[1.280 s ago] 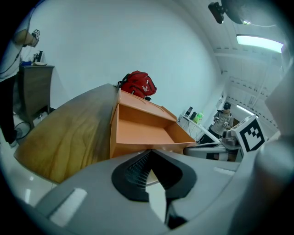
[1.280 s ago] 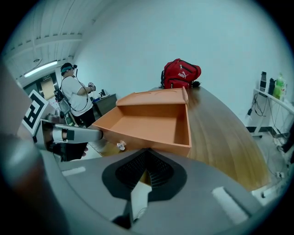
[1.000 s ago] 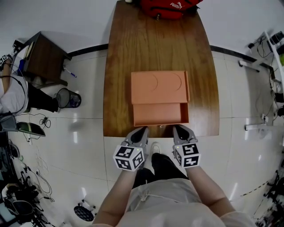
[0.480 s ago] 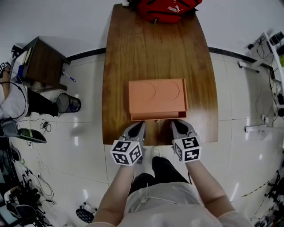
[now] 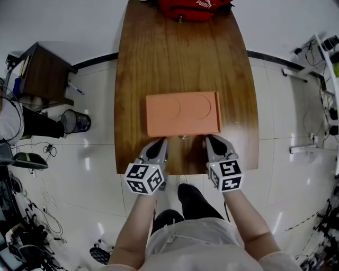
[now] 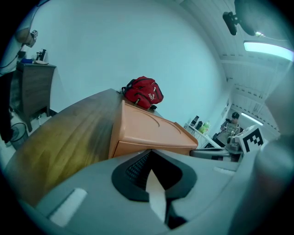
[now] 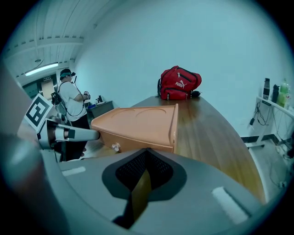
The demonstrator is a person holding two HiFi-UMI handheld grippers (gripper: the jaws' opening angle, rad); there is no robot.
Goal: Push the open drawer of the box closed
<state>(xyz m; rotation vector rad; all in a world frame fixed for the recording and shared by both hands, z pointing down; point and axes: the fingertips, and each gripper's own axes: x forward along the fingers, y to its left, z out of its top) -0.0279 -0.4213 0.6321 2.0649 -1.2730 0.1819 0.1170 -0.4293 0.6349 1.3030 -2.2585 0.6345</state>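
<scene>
An orange box [image 5: 183,113] lies on the wooden table [image 5: 180,58], near its front edge. The drawer sits flush in the front face, and its small knob [image 5: 184,137] pokes out between my grippers. My left gripper [image 5: 160,142] is shut and empty, with its tip at the left part of the box front. My right gripper [image 5: 211,141] is shut and empty at the right part. I cannot tell whether either tip touches the box. The right gripper view shows the box [image 7: 138,124], the knob [image 7: 115,147] and the left gripper [image 7: 69,134]. The left gripper view shows the box [image 6: 147,131].
A red bag [image 5: 193,8] lies at the table's far end. The table's near edge runs just below the grippers. On the floor to the left are a dark side desk [image 5: 45,74], a mesh bin [image 5: 74,122] and cables. A person [image 7: 69,98] stands beyond the table's left side.
The drawer was pulled out a second ago and now sits fully in the box. Both grippers have moved forward with it, staying shut.
</scene>
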